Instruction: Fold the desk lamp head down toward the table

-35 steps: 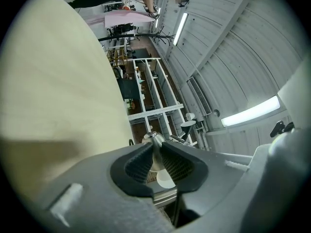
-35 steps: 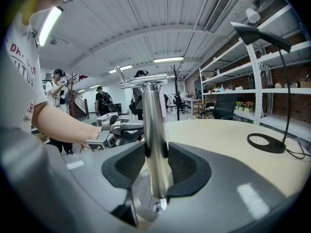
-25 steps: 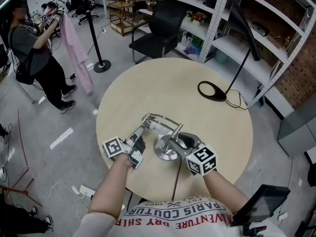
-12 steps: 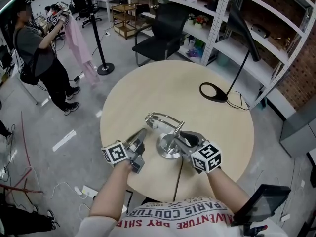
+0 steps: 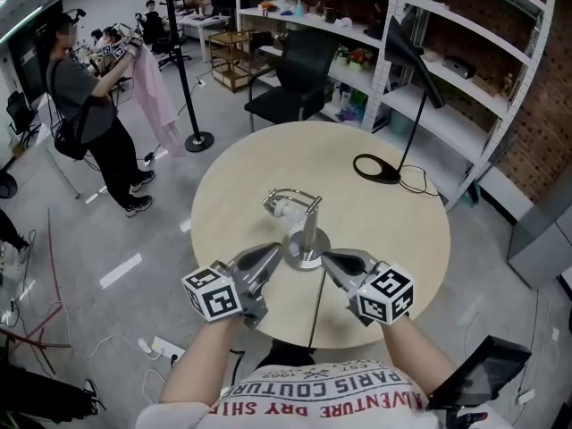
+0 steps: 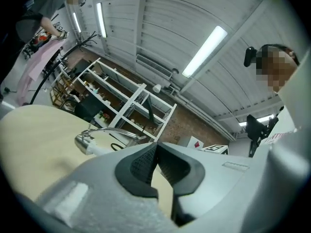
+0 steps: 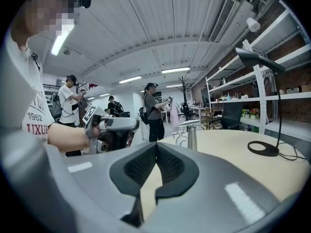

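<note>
We hold the left gripper (image 5: 272, 252) and the right gripper (image 5: 327, 257) clenched on nothing, over the near edge of the round table (image 5: 234, 179). Between their tips, near that edge, stands the silver desk lamp (image 5: 306, 241), its head (image 5: 280, 207) hanging low toward the table's middle.

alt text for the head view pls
A silver desk lamp stands folded low on a round table, the shut, empty left gripper and right gripper flanking its base. A black lamp stands at the far edge.
</note>
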Demonstrator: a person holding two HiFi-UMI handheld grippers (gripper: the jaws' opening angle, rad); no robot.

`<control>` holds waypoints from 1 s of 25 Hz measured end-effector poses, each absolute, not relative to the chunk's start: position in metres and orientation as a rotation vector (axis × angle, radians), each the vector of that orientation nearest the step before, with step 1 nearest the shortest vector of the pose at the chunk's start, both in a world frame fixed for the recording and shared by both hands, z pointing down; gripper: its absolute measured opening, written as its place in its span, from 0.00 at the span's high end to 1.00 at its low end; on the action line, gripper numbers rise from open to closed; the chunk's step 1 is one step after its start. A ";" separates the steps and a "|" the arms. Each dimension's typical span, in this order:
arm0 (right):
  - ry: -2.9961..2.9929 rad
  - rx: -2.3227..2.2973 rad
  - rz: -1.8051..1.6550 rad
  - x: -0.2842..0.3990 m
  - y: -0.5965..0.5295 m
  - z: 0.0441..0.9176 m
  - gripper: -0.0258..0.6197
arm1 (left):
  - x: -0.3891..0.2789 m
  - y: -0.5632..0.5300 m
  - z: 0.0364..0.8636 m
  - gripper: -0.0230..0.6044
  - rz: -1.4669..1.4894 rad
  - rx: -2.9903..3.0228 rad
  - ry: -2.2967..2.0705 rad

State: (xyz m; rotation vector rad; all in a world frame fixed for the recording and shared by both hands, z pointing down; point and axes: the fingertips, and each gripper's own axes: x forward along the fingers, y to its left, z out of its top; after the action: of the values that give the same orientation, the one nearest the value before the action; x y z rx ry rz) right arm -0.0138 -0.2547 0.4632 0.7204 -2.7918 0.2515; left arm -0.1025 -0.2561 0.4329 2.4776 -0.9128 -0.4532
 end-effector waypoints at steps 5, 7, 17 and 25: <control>-2.815 0.637 0.249 -0.012 -0.189 0.441 0.96 | -0.069 -0.188 0.401 0.98 -0.227 2.638 -0.940; -2.819 0.613 0.253 -0.015 -0.169 0.432 0.95 | -0.060 -0.168 0.397 0.98 -0.123 2.680 -0.960; -2.865 0.622 0.263 -0.049 -0.091 0.399 0.95 | -0.079 -0.085 0.387 0.98 0.211 2.796 -1.050; -2.839 0.676 0.276 -0.065 -0.022 0.420 0.95 | -0.094 -0.026 0.404 0.98 0.234 2.790 -1.009</control>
State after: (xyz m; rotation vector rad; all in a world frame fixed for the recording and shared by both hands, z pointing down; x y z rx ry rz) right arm -0.0651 -0.0224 0.4203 0.6763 -2.8389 0.2757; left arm -0.0937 -0.0260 0.4044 2.7896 -1.0088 0.2344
